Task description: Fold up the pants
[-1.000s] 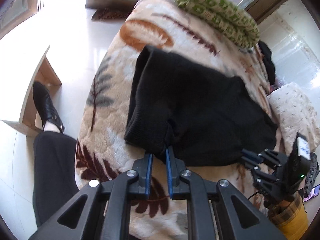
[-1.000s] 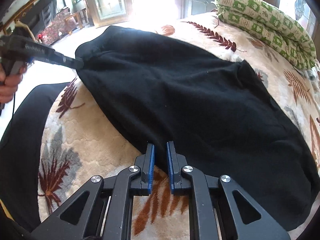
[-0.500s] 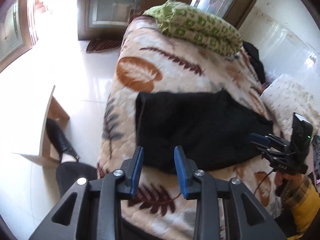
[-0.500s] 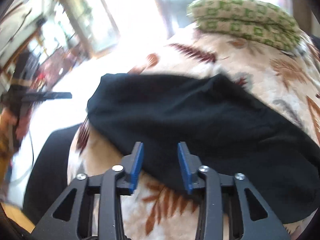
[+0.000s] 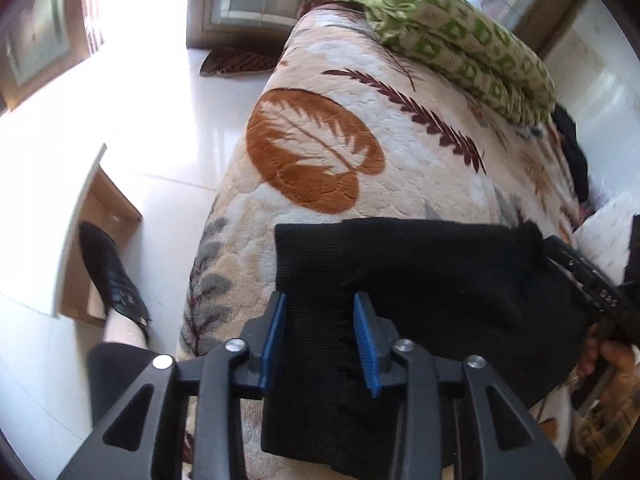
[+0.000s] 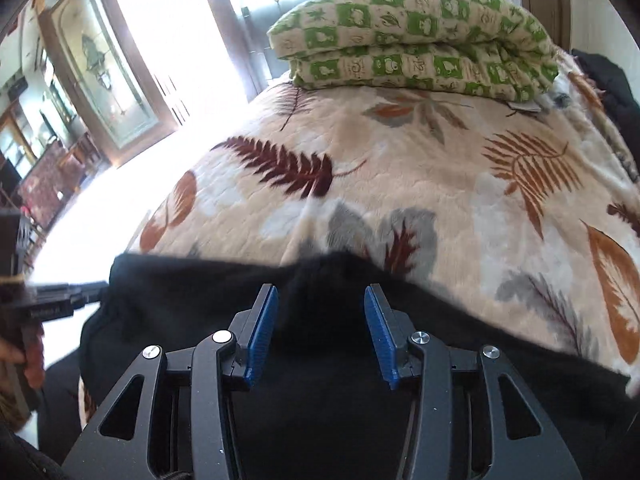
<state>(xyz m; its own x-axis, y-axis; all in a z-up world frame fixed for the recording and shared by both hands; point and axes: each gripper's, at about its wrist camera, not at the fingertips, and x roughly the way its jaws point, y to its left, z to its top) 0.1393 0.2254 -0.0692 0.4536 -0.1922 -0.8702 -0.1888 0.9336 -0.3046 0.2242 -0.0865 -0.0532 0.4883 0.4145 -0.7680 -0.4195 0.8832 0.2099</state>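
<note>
The black pants (image 5: 440,280) lie folded in a band across the near edge of the leaf-patterned blanket (image 5: 320,160). My left gripper (image 5: 319,300) hovers over their left end; its jaws are opening, the cloth lies below them and the blue pads press on nothing. In the right wrist view the pants (image 6: 180,304) fill the bottom of the picture. My right gripper (image 6: 320,292) is above them, its jaws also opening, with nothing pinched. The right gripper (image 5: 580,276) shows at the pants' right end in the left wrist view, held by a hand.
A folded green-checked quilt (image 6: 420,40) lies at the far end of the bed. Dark clothing (image 5: 572,148) and a pale pillow (image 5: 608,232) sit on the far right. A person's leg and black shoe (image 5: 112,276) stand beside the bed next to a low wooden stand (image 5: 76,232).
Both grippers were shut on the pants' near edge and have let go and opened. The pants now lie as a narrower band. Both hands have shifted, and the right view has rolled.
</note>
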